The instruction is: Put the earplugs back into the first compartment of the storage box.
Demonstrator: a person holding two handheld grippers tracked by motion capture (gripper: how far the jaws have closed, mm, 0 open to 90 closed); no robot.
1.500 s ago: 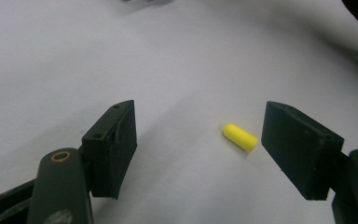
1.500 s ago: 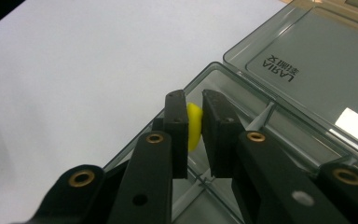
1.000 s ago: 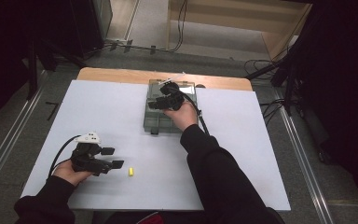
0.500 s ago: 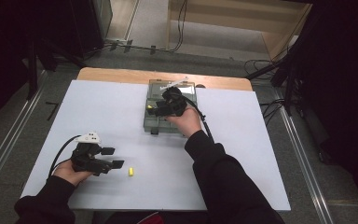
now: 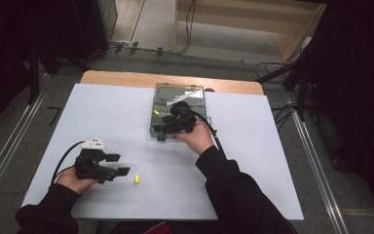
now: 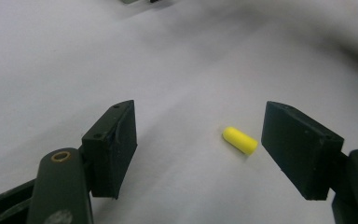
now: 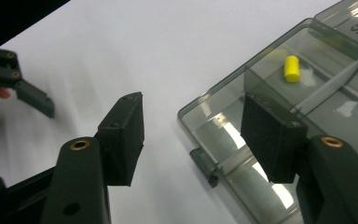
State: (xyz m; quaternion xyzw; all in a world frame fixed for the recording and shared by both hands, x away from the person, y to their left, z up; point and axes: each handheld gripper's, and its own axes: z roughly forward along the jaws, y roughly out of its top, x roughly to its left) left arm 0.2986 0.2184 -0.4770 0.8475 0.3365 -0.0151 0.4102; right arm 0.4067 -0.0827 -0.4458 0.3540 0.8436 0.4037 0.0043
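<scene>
A small yellow capsule [image 5: 137,179] lies on the white table, just right of my left gripper [image 5: 119,165]. In the left gripper view the capsule [image 6: 240,140] rests on the sheet between the wide-open jaws of the left gripper [image 6: 200,116], nearer the right one, touching neither. My right gripper [image 5: 159,126] hovers at the front left corner of a clear grey compartment box [image 5: 195,93]. The jaws of the right gripper [image 7: 196,105] have just been opening and hold nothing. A second yellow capsule [image 7: 291,68] sits in a compartment of the box [image 7: 223,130].
The white sheet [image 5: 263,161] covers most of the table, and a wooden strip [image 5: 117,78] shows along its far edge. A black latch [image 7: 205,163] sticks out of the box's near side. The person's left hand and its gripper [image 7: 9,79] appear far off in the right gripper view.
My right gripper has drawn back from over the box toward its front left corner, and its jaws stand wider. The left hand and the capsule on the table have not moved.
</scene>
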